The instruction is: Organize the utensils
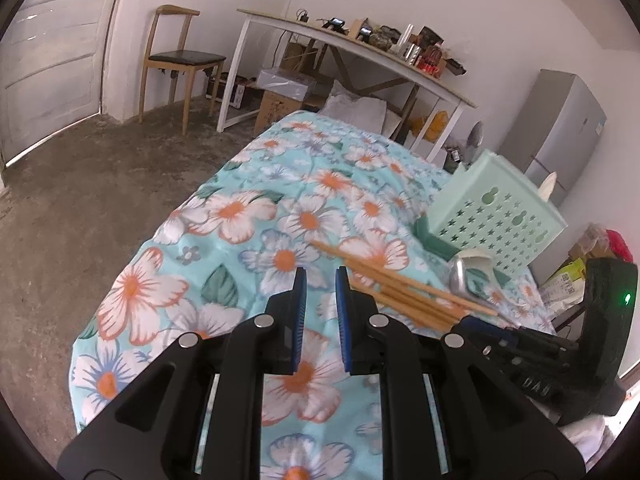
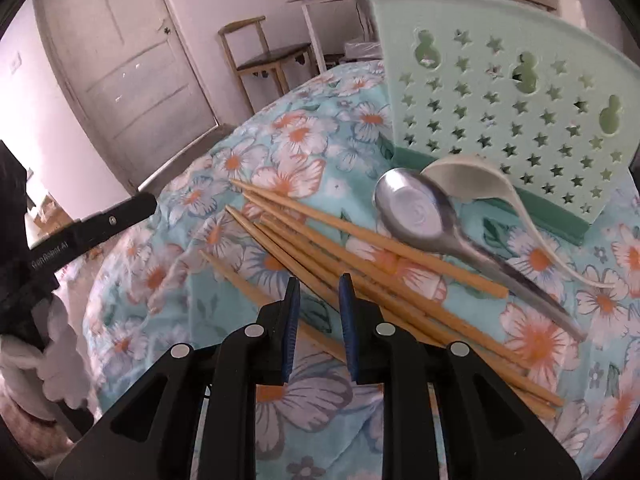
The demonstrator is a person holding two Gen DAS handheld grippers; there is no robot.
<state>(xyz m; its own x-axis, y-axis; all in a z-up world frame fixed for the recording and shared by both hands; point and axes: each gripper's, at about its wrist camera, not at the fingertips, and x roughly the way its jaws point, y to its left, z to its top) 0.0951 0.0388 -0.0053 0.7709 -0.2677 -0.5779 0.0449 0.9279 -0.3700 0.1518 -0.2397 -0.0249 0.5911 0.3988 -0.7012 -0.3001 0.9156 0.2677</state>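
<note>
Chopsticks [image 2: 360, 252] in a loose wooden bundle on the flowered cloth [image 1: 240, 216], six by count in the right wrist view, though overlap makes the count uncertain. Beside them, two spoons: a metal spoon [image 2: 416, 210] bowl up, handle running toward the near right, and a white spoon [image 2: 472, 178] touching it, partly leaning against the foot of the holder. Just behind both, a pale green holder [image 2: 500, 92] standing upright on a darker green base, its wall pierced with star holes and three gourd-shaped cutouts; contents hidden from here, save for a pale tip and a grey spoon-like shape showing past its edges in the left wrist view.

Right gripper [image 2: 318, 284] low over the near ends of the chopsticks, fingers [image 2: 292, 308] set a narrow gap apart, nothing between them, only cloth and a chopstick below. Left gripper [image 1: 320, 276] off to the left of the bundle, fingers [image 1: 300, 292] likewise barely parted and empty.

Under everything, a turquoise cloth with white and orange flowers, rumpled, draped over the surface. Beyond, bare concrete floor [image 1: 80, 184], a white panelled door [image 1: 52, 52], one wooden chair [image 1: 176, 60] with a dark seat, a long white-legged desk [image 1: 360, 52] crowded with bottles and small gadgets, boxes underneath, and a grey fridge [image 1: 560, 128] at the far right.
</note>
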